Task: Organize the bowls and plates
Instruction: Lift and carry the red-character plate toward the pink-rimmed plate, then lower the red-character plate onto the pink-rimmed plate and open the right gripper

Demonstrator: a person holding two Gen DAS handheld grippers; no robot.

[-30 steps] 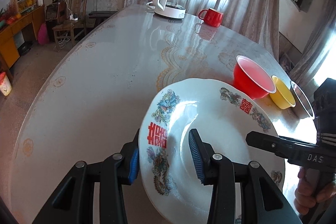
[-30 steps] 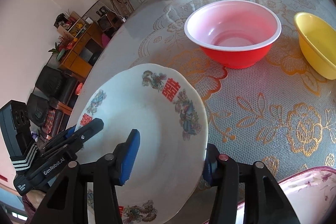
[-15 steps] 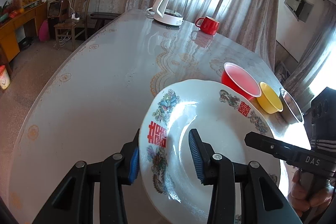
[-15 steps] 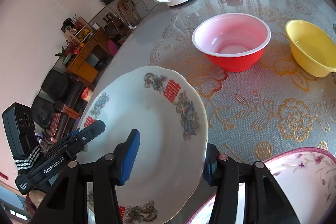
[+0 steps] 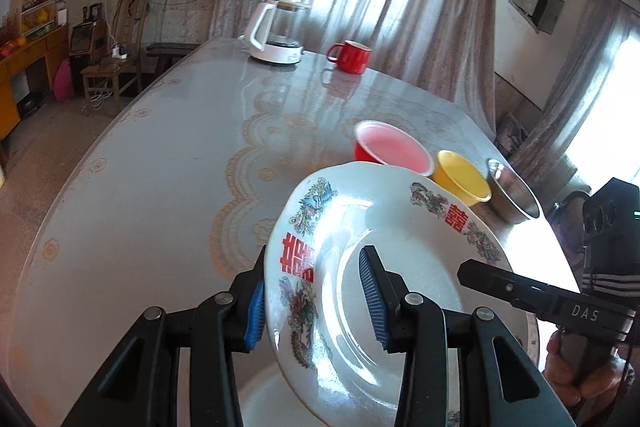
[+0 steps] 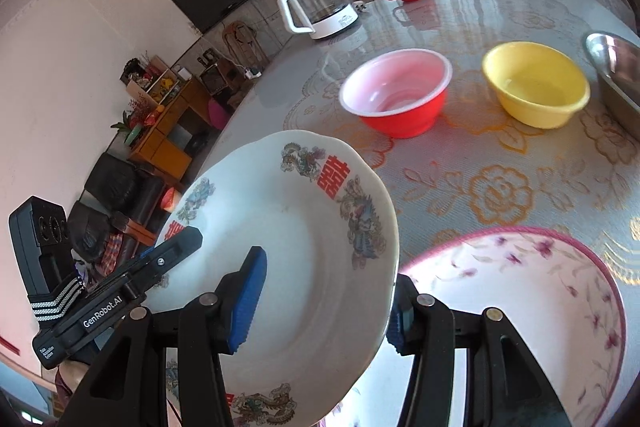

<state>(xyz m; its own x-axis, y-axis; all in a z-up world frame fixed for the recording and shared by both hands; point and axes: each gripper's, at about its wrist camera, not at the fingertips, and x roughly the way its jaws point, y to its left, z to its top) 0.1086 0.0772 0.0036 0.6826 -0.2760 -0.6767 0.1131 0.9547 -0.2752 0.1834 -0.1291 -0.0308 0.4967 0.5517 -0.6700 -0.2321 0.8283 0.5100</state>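
A white plate [image 5: 400,227] with red characters and dragon-and-phoenix motifs hangs above the table, held by both grippers. My left gripper [image 5: 314,303] is shut on its left rim, one blue pad under the rim and one inside the well. My right gripper [image 6: 322,311] is shut on the opposite rim of the same plate [image 6: 288,219]. Each gripper shows in the other's view: the right one's finger [image 5: 500,283], the left one's finger [image 6: 172,251]. Just below and to the right lies a plate with a pink floral rim [image 6: 520,287].
A red bowl [image 6: 396,95], a yellow bowl [image 6: 536,83] and a steel bowl [image 6: 616,67] stand in a row further along the table [image 5: 160,167]. A glass kettle [image 5: 276,31] and a red mug [image 5: 352,57] stand at the far end. A hand [image 5: 568,379] grips the right handle.
Both grippers have lifted the white plate and drawn it back from the bowls, which now look smaller and farther. The pink floral plate has come into the right wrist view.
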